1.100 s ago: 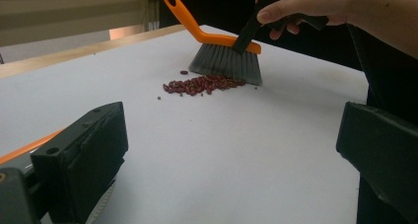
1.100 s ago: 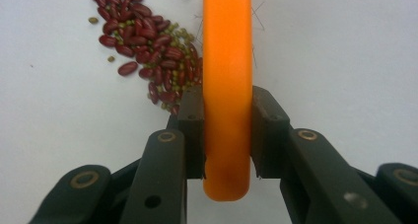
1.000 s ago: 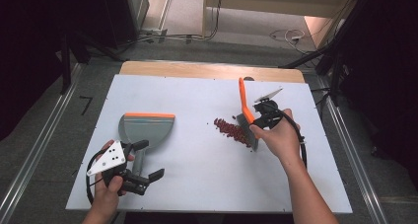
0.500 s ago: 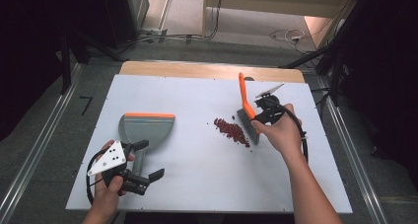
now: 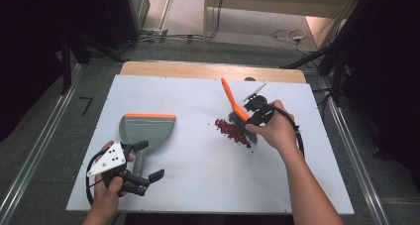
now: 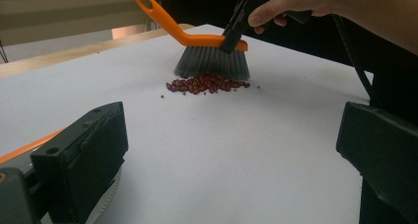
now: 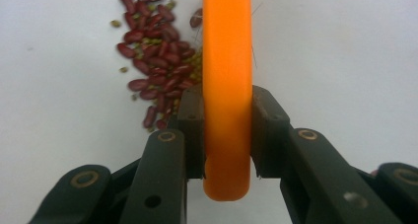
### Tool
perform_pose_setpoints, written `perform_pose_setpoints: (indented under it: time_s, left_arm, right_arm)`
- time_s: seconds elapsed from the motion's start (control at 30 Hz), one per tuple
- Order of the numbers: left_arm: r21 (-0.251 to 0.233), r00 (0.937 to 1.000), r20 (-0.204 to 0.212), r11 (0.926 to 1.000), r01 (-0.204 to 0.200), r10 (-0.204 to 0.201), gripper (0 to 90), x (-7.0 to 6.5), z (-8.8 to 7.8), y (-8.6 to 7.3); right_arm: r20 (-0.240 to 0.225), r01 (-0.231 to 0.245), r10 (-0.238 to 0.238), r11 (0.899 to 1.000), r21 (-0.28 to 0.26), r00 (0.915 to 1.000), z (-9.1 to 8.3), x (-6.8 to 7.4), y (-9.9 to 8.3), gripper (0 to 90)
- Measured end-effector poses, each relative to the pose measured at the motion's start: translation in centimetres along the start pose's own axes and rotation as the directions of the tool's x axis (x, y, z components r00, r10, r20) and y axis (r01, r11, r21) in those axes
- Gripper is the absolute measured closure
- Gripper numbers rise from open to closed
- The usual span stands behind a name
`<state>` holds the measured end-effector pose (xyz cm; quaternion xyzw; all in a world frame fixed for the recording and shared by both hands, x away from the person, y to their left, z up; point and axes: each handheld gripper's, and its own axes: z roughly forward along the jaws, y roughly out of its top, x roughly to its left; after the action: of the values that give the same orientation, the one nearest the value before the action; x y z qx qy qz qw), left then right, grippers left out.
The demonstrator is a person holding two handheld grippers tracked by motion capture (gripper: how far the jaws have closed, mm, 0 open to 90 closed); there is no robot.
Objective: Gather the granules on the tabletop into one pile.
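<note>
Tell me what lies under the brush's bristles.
Red beans lie heaped on the white table along the front edge of the brush, held by the right gripper. Whether more beans sit beneath the bristles cannot be seen; the bristles cover that spot.

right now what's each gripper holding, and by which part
The right gripper clamps the brush by its orange back above the bristles. The left gripper holds nothing.

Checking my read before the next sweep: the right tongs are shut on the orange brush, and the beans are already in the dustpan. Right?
Not quite. The right tongs do clamp the orange brush, but the beans lie on the table beside its bristles, apart from the dustpan, as the high view shows.
</note>
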<state>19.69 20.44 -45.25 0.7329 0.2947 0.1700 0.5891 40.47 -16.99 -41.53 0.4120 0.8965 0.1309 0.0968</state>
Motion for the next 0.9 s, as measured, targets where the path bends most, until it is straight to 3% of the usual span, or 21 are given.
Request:
perform_pose_setpoints:
  time_s: [0.3,0.5,0.57,0.67,0.77,0.9]
  left_arm:
    - [0.002,1.0000,0.003,1.0000,-0.002,0.002,0.0,-0.1,0.2,0.0]
    - [0.004,1.0000,0.003,1.0000,-0.005,0.005,0.0,-0.2,0.3,0.1]
    - [0.005,1.0000,0.004,1.0000,-0.006,0.006,0.0,-0.3,0.3,0.1]
    - [0.004,1.0000,0.005,1.0000,-0.003,0.003,0.0,-0.2,0.3,0.0]
    - [0.004,1.0000,0.002,1.0000,-0.001,0.001,0.0,-0.1,0.2,0.0]
    - [-0.001,1.0000,-0.001,1.0000,-0.001,0.001,0.0,0.0,0.0,0.0]
  right_arm:
    - [0.000,-0.019,0.019,0.998,-0.058,0.9998,-1.5,-0.8,-1.3,68.6]
    - [0.036,-0.024,0.026,0.999,-0.044,0.9990,-0.7,-1.1,-1.0,68.6]
    - [0.053,-0.006,0.009,0.999,-0.049,0.9986,-0.2,-0.8,-0.6,68.6]
    - [0.039,0.008,-0.007,0.999,-0.042,0.9992,0.3,-0.2,-0.2,68.6]
    - [0.040,0.062,-0.061,0.998,-0.031,0.9973,0.2,0.6,0.0,68.7]
    - [-0.002,0.077,-0.077,0.996,-0.039,0.9970,-0.1,0.9,-0.2,68.7]
